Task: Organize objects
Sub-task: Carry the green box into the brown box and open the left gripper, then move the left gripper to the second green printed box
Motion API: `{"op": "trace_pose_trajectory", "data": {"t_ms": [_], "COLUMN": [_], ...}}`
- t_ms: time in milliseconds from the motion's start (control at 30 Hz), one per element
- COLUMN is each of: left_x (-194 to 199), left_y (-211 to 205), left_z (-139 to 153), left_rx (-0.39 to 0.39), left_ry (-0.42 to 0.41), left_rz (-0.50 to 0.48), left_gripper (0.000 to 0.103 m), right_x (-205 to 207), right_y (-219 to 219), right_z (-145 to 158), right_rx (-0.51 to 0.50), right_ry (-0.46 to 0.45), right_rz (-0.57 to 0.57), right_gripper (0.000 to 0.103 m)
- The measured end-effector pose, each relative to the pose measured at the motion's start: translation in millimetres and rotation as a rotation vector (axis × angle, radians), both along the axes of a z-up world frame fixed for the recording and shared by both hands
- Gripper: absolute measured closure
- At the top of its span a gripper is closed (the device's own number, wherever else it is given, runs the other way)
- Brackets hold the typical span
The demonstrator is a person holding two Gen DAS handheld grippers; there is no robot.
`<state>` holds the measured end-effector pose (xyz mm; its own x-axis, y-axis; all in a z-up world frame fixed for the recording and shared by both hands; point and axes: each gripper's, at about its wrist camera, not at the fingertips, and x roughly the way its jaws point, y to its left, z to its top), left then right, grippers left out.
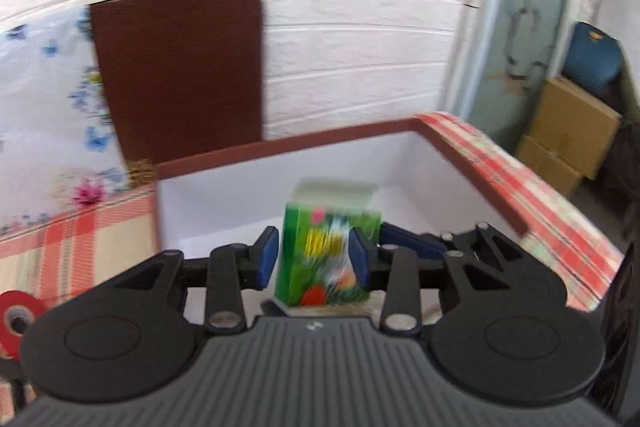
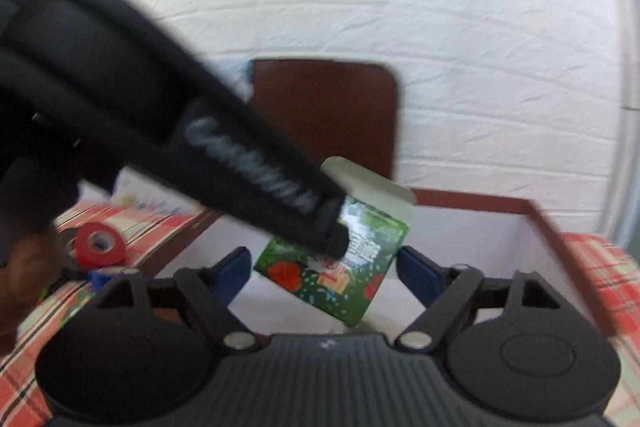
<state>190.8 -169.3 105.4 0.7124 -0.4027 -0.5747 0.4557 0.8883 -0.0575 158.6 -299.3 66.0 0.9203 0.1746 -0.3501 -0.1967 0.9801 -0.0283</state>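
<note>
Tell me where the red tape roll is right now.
The red tape roll lies on the red-checked tablecloth, outside the white box's brown left rim; the left wrist view catches it at its lower-left edge.

You are in a lived-in home room: white brick-pattern wall (image 1: 360, 47), a table under a red checked tablecloth (image 1: 80, 239), floral fabric (image 1: 48, 99), and cardboard boxes (image 1: 572, 123) stacked beyond the table's right edge.

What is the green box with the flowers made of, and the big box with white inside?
The small green flower-printed box looks like thin glossy cardboard: sharp folded edges, printed pictures, a shine in the right wrist view. The big brown-rimmed box with white walls seems stiff matte cardboard or board, with flat, straight walls; the blur leaves it unsure.
</note>
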Motion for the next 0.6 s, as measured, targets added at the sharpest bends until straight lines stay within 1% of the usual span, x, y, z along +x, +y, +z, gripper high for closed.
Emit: {"op": "trace_pose_trajectory", "data": {"t_ms": [100, 200, 233, 267, 300, 367, 433, 500, 567, 600], "left_x": [-4, -21, -28, -36, -45, -58, -69, -81, -92, -96], "left_y": [26, 56, 65, 79, 93, 121, 152, 185, 212, 222], "left_z": [0, 7, 8, 8, 9, 8, 5, 1, -6, -11], "left_rx": [-0.021, -0.066, -0.080, -0.097, -0.125, -0.131, -0.159, -0.194, -0.213, -0.223], "left_ry": [0.019, 0.015, 0.012, 0.006, 0.001, 0.008, 0.023, 0.040, 0.057, 0.071], "left_rz": [0.045, 0.077, 0.090, 0.105, 0.123, 0.186, 0.250, 0.316, 0.381, 0.409], "left_gripper": [0.062, 0.061, 0.060, 0.054, 0.052, 0.053, 0.053, 0.053, 0.053, 0.053], "right_x": [5, -2, -7, -13, -24, -43, -52, -59, -63, -47], "right_y": [17, 23, 24, 23, 20, 24, 31, 47, 70, 96], "right_z": [-6, -4, -2, 0, 3, 6, 6, 3, -5, -14], "right_rx": [-0.040, -0.011, -0.004, 0.007, 0.021, 0.039, 0.034, 0.007, -0.023, -0.043], "right_ry": [-0.018, -0.042, -0.053, -0.069, -0.082, -0.102, -0.124, -0.101, -0.045, -0.010], "right_rz": [0.013, 0.029, 0.026, 0.023, 0.035, 0.069, 0.126, 0.185, 0.240, 0.258], "right_gripper": [0.015, 0.014, 0.014, 0.014, 0.014, 0.015, 0.017, 0.020, 0.025, 0.027]}}
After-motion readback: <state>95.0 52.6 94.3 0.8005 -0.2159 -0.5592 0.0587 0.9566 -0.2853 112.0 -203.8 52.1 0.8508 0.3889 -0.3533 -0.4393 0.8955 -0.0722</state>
